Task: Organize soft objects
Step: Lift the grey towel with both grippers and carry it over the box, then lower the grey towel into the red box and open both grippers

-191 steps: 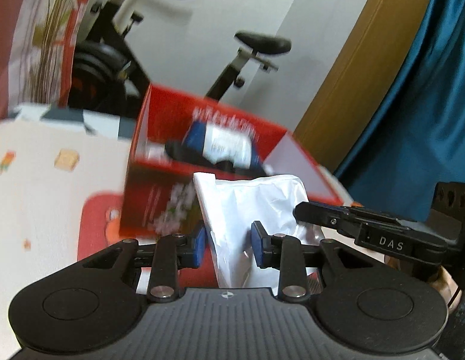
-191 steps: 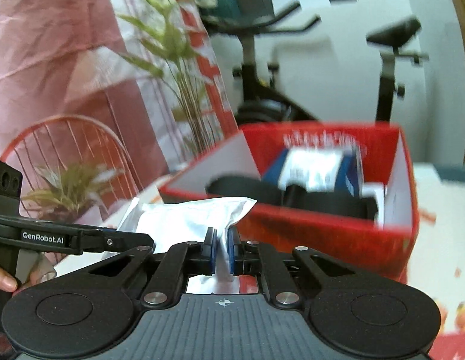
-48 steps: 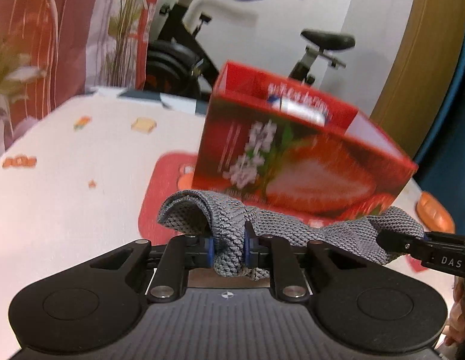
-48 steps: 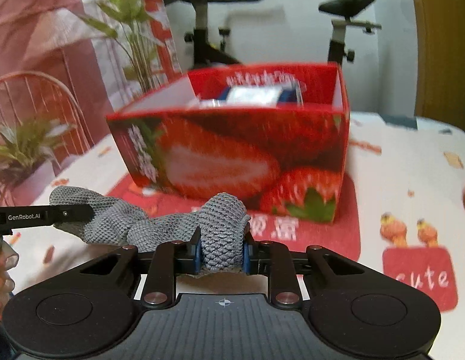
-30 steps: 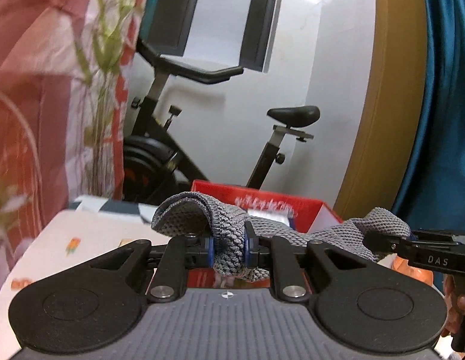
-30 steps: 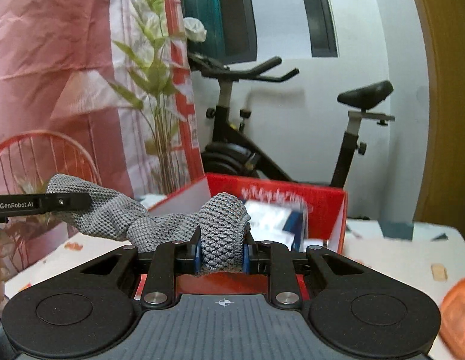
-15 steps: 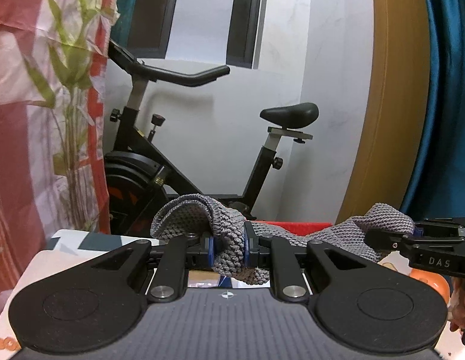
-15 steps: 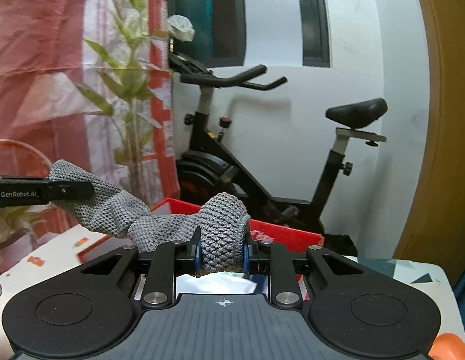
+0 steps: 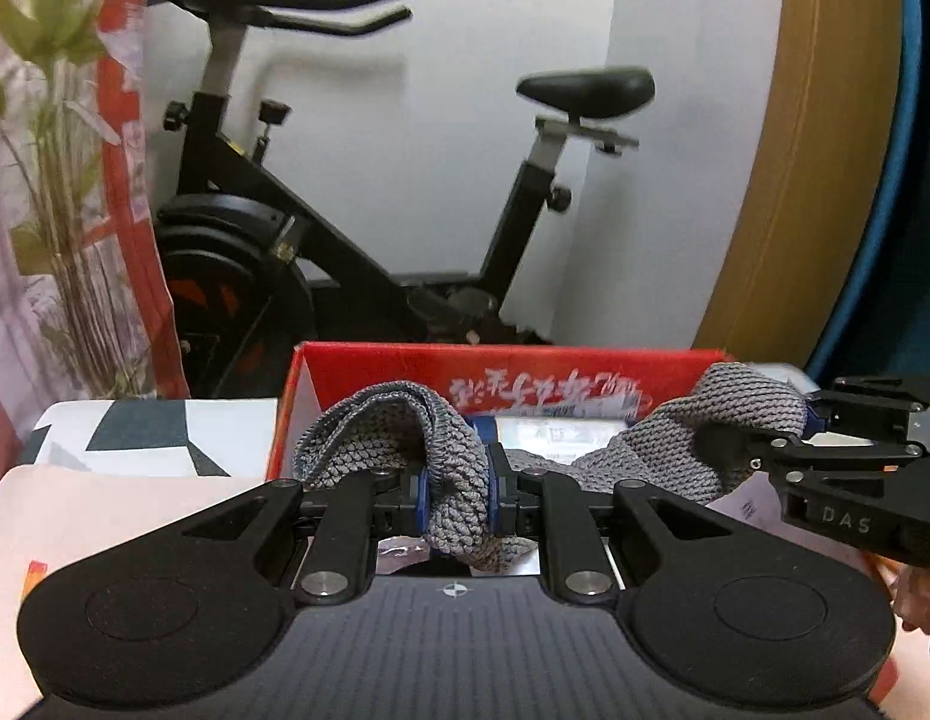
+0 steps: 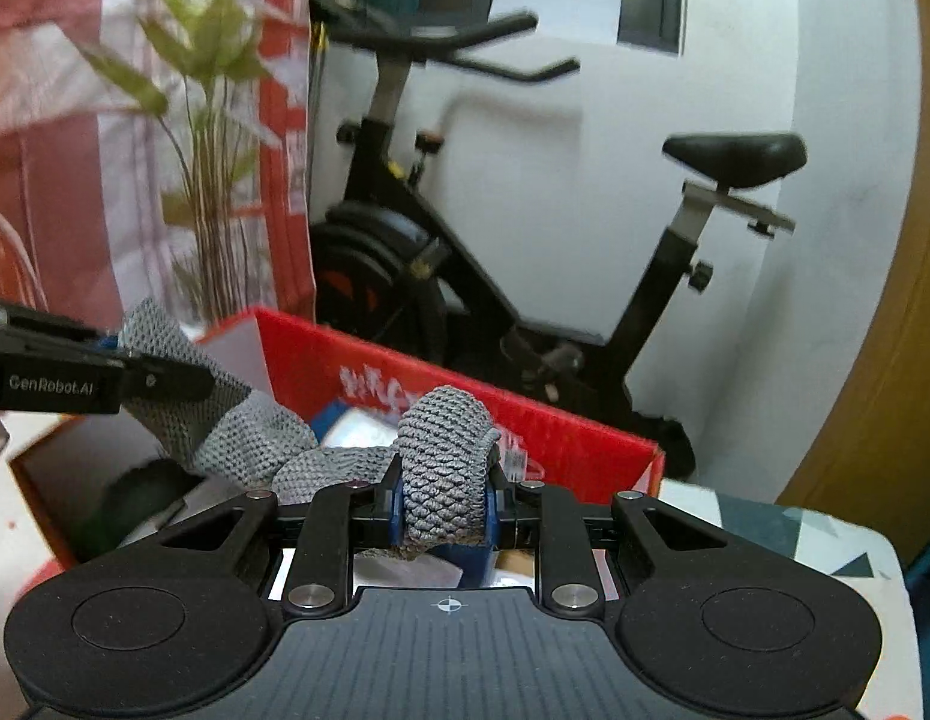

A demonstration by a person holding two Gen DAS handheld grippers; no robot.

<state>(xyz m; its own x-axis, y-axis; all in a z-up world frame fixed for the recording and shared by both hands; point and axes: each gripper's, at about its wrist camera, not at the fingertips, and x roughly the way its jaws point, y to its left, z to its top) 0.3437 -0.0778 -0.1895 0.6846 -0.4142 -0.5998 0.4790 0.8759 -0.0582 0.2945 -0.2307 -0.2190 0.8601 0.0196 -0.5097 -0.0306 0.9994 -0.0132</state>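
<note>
The left gripper [image 9: 459, 498] and right gripper [image 10: 444, 507] each pinch an end of the grey knitted cloth [image 9: 645, 450], stretched over the open red box [image 9: 585, 363], near its far rim.

Black exercise bike [image 9: 369, 222] against white wall [image 9: 657, 192]; plant [image 10: 207, 138] left; wooden doorframe [image 9: 819, 138] right.

The room is bright with soft, even light on the far white wall [image 9: 453, 168]. The black exercise bike [image 10: 525, 252] and green leafy plant [image 10: 207, 78] look smeary (motion blur). Edges bend round and go dark at the corners.
</note>
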